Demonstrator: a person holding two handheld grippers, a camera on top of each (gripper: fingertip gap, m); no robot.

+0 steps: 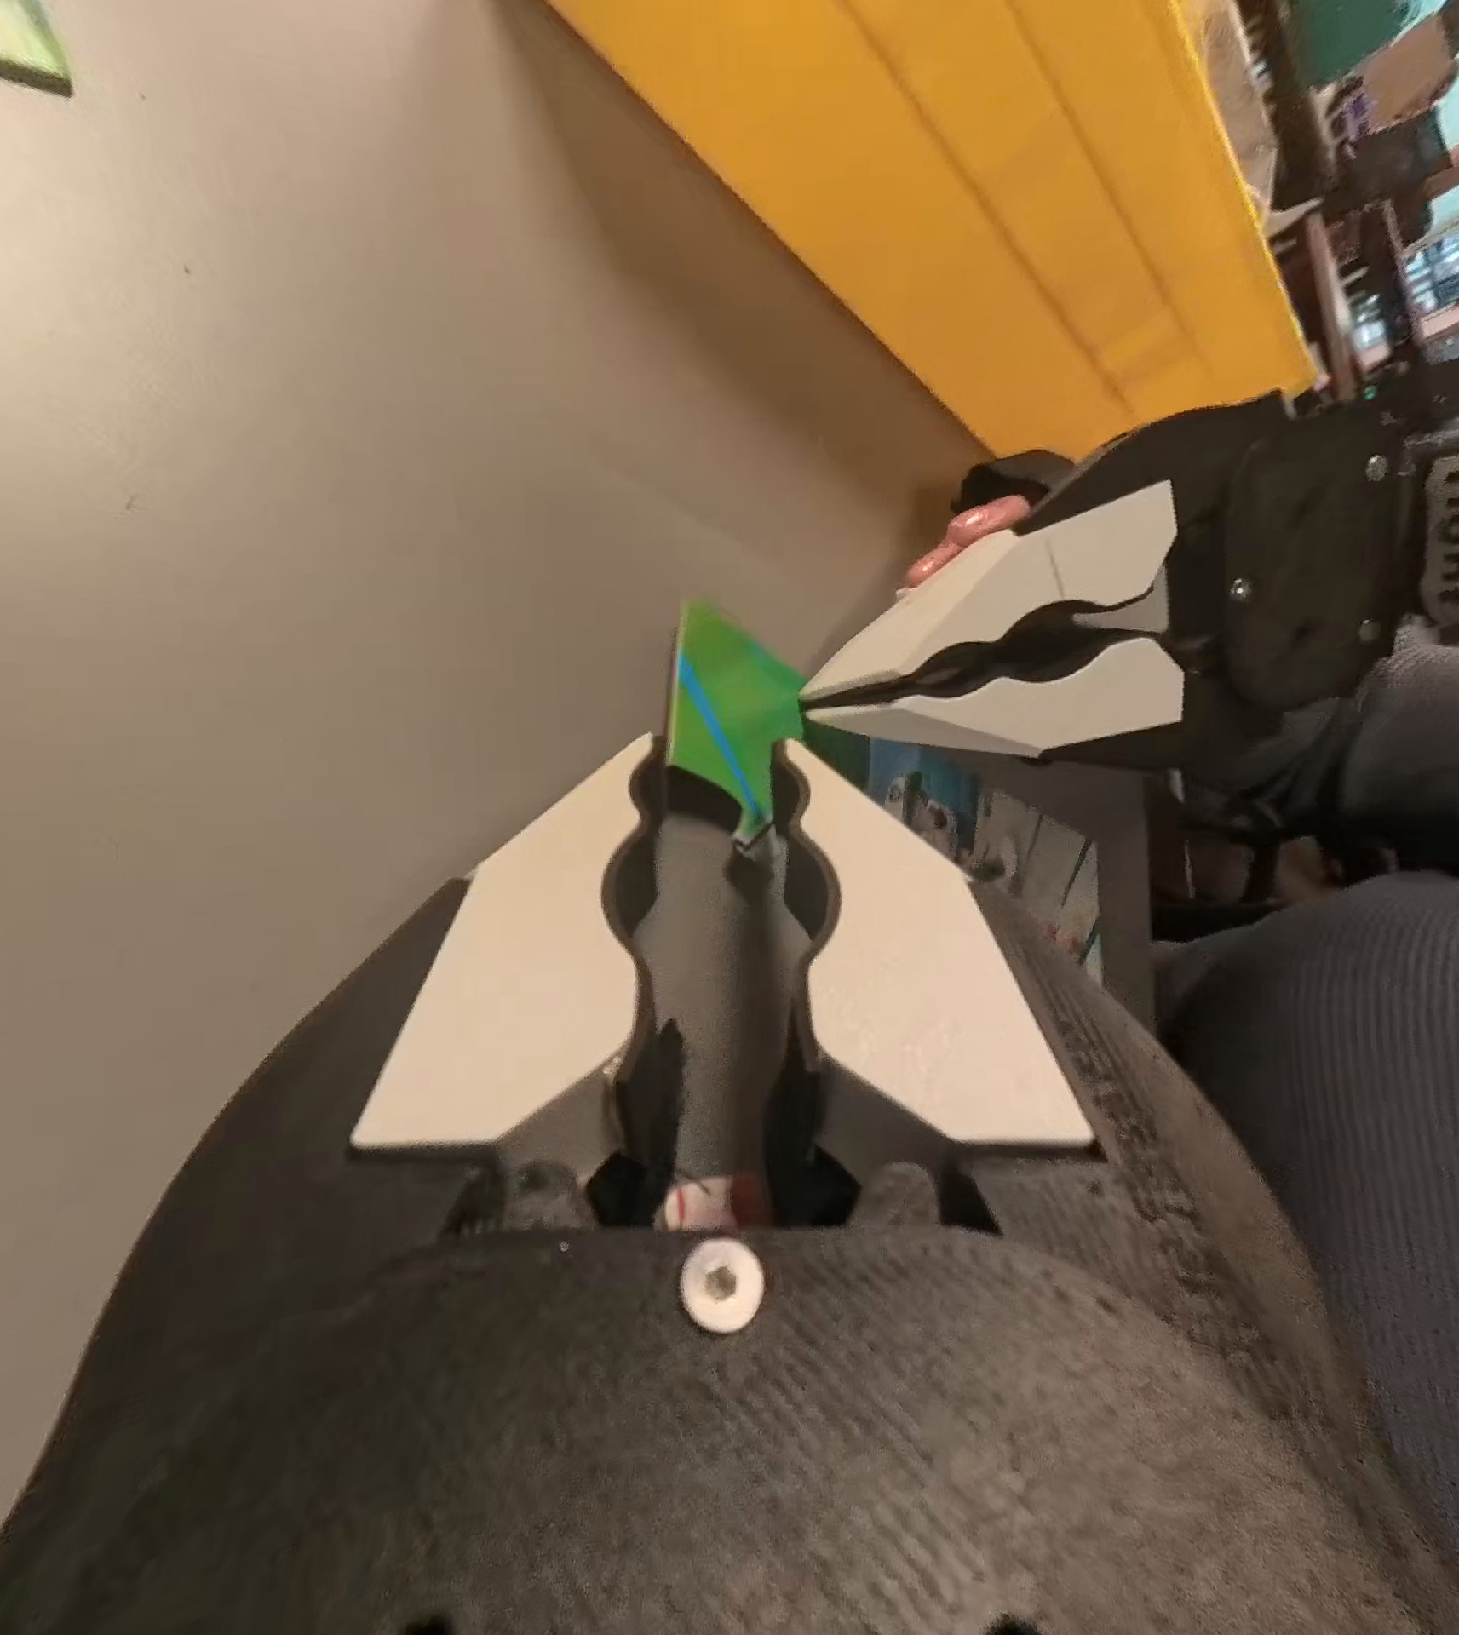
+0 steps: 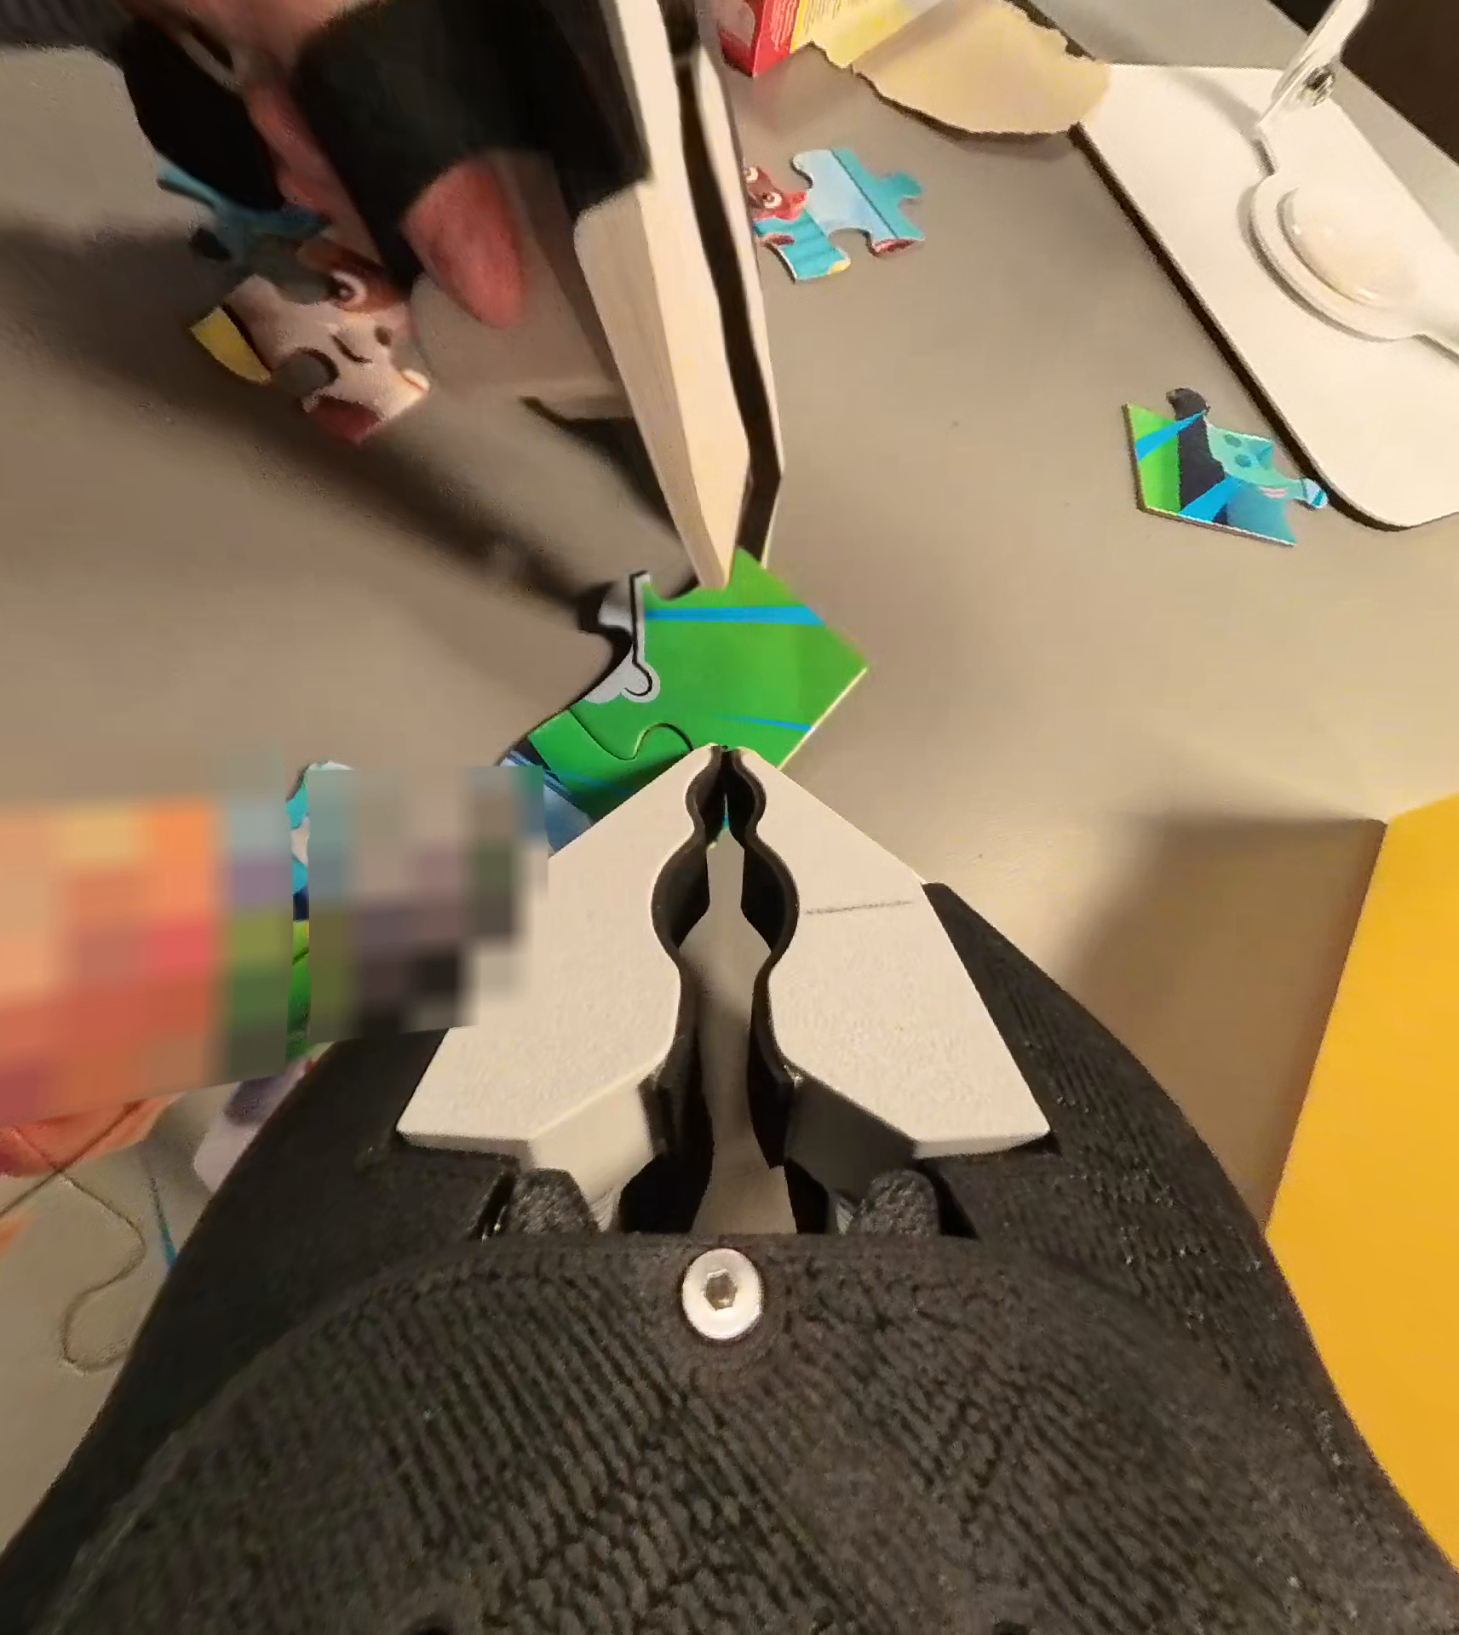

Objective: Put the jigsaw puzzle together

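A green puzzle piece with blue stripes [image 2: 734, 663] lies on the beige table [image 2: 1017, 619], joined to a neighbouring green piece [image 2: 593, 743]. My left gripper [image 1: 718, 743] is open. The piece's corner [image 1: 725, 699] stands between its fingers, with gaps to both pads. In the right wrist view the left gripper [image 2: 730, 557] comes down from above onto the piece's far edge. My right gripper [image 2: 724, 752] is shut, with its tips resting on the piece's near edge. It also shows in the left wrist view [image 1: 805, 694], touching the piece's corner.
Loose puzzle pieces lie around: a blue one [image 2: 841, 208], a green and blue one [image 2: 1212, 469] and a dog piece [image 2: 336, 354]. A white stand base [image 2: 1327, 310] is at the back right. A yellow block [image 2: 1416, 1062] is at the right and torn cardboard [image 2: 973, 88] at the back. The white stand base [image 2: 1327, 310] lies around 25 cm away from my left fingertips.
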